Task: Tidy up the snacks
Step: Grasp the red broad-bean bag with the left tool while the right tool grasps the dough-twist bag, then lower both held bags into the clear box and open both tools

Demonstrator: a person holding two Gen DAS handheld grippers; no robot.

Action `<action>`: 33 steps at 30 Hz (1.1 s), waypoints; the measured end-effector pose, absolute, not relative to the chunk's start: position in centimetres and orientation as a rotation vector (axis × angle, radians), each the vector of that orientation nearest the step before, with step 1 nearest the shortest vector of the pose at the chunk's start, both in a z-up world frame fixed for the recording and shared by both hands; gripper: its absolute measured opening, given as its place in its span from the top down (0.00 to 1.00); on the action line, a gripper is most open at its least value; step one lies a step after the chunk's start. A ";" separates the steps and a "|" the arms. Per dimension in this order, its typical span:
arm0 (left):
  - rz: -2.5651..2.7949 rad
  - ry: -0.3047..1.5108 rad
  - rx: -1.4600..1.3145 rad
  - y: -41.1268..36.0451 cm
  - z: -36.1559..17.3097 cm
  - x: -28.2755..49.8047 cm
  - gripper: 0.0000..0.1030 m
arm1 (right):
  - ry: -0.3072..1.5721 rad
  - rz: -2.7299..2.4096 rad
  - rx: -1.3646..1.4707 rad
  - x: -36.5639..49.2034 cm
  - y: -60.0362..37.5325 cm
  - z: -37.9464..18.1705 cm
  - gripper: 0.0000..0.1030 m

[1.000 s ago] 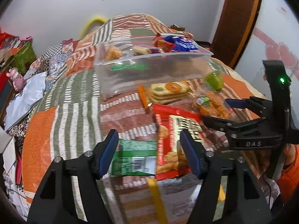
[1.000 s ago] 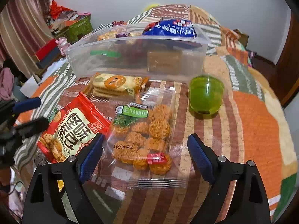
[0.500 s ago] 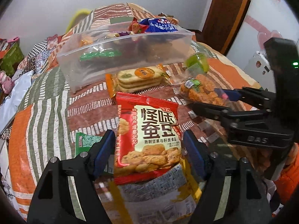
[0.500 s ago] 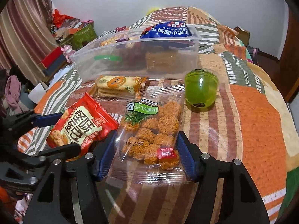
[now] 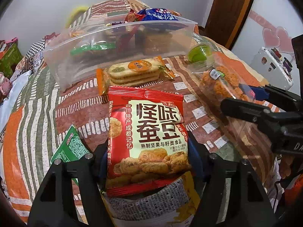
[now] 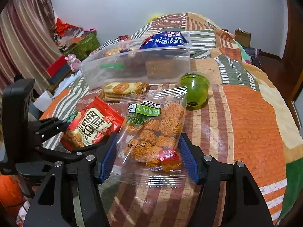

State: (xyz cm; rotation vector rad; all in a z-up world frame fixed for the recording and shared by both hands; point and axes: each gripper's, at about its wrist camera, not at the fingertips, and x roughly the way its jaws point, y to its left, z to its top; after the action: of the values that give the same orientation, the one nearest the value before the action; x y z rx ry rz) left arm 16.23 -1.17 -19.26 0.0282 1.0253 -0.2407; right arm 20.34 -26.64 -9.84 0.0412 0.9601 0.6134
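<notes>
Left gripper [image 5: 146,152]: my jaws are pinching the red snack packet [image 5: 146,138], which is hiding my blue pads.
Right gripper [image 6: 148,156]: my jaws are squeezing the clear noodle-ball bag [image 6: 153,132] above the bed [image 6: 251,117].
Clear bin [image 6: 136,70]: sitting behind, its contents blurring through the wall.
Yellow packet [image 5: 155,204]: lying underneath, mostly covered.

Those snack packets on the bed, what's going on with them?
A person is sorting snacks with a hand-held gripper in each hand. The left hand-held gripper is shut on a red snack packet, and the right hand-held gripper is shut on a clear bag of orange noodle balls. A clear plastic bin, already holding several snacks, sits just ahead on the patchwork bedspread. A pack of crackers and a green cup lie in front of the bin.
</notes>
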 end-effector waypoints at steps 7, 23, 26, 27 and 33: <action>-0.246 0.976 -0.018 -0.3 -17.5 15.1 0.35 | 0.935 0.617 0.062 20.3 -27.3 -8.9 0.42; -0.190 0.790 -0.104 3.9 -9.7 16.4 0.35 | 0.822 0.646 0.068 22.8 -25.4 -4.6 0.42; -0.174 0.770 -0.102 4.5 -8.9 17.8 0.35 | 0.803 0.654 0.063 23.8 -24.4 -3.9 0.42; -0.167 0.763 -0.100 4.7 -8.6 18.5 0.35 | 0.795 0.656 0.057 24.3 -24.0 -3.6 0.42; -0.150 0.756 -0.112 5.6 -8.1 22.0 0.35 | 0.770 0.665 0.059 27.2 -22.3 -2.5 0.42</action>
State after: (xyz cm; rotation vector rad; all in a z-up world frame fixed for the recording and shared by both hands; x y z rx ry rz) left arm 22.04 5.56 -8.12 -0.1123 0.7556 -0.1502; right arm 27.18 -22.28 -2.47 0.0589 0.7703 0.6652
